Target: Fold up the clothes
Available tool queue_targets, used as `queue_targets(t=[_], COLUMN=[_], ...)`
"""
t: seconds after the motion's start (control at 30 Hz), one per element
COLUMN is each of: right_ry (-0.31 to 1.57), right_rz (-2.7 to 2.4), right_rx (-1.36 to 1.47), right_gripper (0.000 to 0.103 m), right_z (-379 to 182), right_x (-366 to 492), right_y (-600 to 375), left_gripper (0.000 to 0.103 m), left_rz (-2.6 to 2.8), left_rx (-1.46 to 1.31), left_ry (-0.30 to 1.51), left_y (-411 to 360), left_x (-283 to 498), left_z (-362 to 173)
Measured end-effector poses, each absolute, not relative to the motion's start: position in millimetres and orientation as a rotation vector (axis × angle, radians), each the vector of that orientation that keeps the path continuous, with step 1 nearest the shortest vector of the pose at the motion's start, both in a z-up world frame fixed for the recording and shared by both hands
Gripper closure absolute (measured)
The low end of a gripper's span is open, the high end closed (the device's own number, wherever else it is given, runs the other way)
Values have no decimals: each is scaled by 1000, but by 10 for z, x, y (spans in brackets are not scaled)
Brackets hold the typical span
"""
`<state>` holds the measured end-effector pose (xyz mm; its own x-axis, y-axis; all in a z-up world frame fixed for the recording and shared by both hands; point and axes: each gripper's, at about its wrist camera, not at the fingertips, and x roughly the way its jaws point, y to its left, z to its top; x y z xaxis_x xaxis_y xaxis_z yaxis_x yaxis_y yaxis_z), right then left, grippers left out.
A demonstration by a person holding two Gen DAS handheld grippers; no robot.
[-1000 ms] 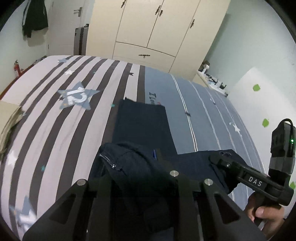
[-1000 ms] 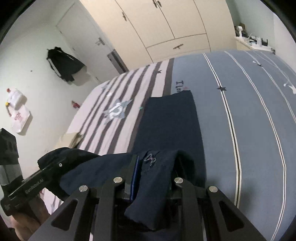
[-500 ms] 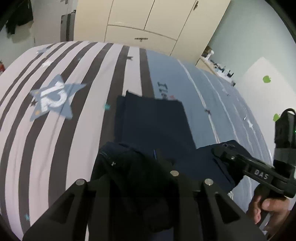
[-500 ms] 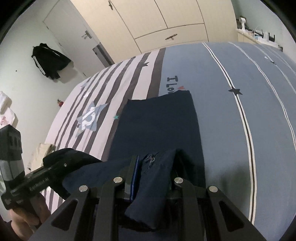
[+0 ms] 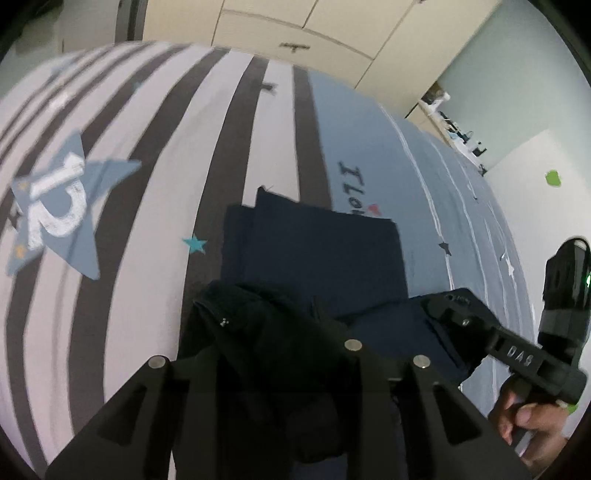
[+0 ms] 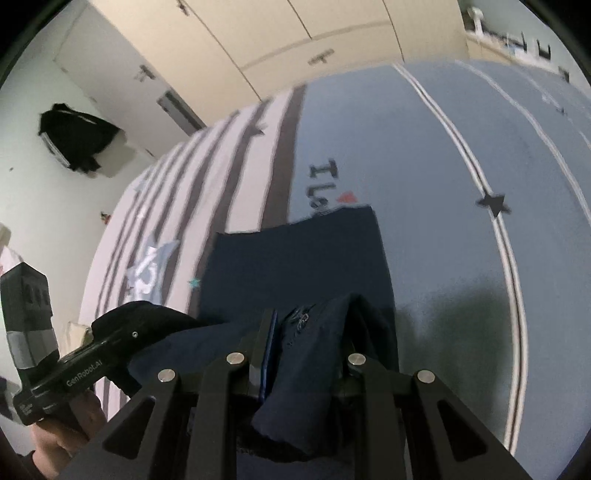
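Dark navy trousers [image 5: 317, 251] lie on the striped bed, their far part flat [image 6: 295, 266]. My left gripper [image 5: 280, 332] is shut on the bunched near left corner, by a zip. My right gripper [image 6: 306, 328] is shut on the near right corner, cloth draped between its fingers. Both hold the near edge lifted above the flat part. Each gripper shows in the other's view: the right one [image 5: 480, 332] at right, the left one [image 6: 122, 336] at left.
The bed cover [image 5: 147, 206] has grey and white stripes on the left and blue [image 6: 443, 206] on the right. Cream wardrobes [image 6: 295, 33] stand beyond the bed. A black jacket [image 6: 74, 140] hangs on the left wall. A cluttered shelf [image 5: 458, 129] is at the right.
Both grippers have carried the trousers' near edge forward over the flat part, toward the far hem. The view has closed in on the bed.
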<state>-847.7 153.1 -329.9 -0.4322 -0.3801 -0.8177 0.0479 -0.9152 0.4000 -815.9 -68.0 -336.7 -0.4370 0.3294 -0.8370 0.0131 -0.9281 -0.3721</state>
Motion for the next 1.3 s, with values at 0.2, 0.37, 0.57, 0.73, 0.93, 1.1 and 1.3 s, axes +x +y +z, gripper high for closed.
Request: queue_targets(t=[0.2, 0.37, 0.57, 0.73, 0.93, 1.1, 1.3], right_ry=[-489, -613, -683, -398, -144, -22, 361], right_rz=[-2377, -2294, -2362, -2490, -2550, -2489, -2656], right_rx=[1510, 1499, 1409, 1339, 1290, 1328, 1380], right_gripper=[81, 45, 23, 24, 24, 26, 36], right_z=[-3407, -3308, -3199, -3041, -3024, -3418, -3958], right_x=[-8696, -8796, -8785, -8762, -8448, -8212, -8499], right_y=[1541, 1671, 1854, 1640, 1418, 1211, 1176], left_gripper=[72, 31, 22, 22, 22, 22, 24], left_rz=[2424, 2282, 2484, 2603, 2569, 2594, 2748], left_rx=[-1547, -1518, -1408, -1373, -1403, -1436, -1497], left_ry=[-443, -718, -515, -252, -38, 172, -53], left_y=[-669, -856, -815, -619, -540, -530, -1040], left_x=[-8333, -8435, -8468, -8388, -7998, -7750, -7951], left_z=[-3252, -3224, -3000, -2895, -3132, -3604, -3739])
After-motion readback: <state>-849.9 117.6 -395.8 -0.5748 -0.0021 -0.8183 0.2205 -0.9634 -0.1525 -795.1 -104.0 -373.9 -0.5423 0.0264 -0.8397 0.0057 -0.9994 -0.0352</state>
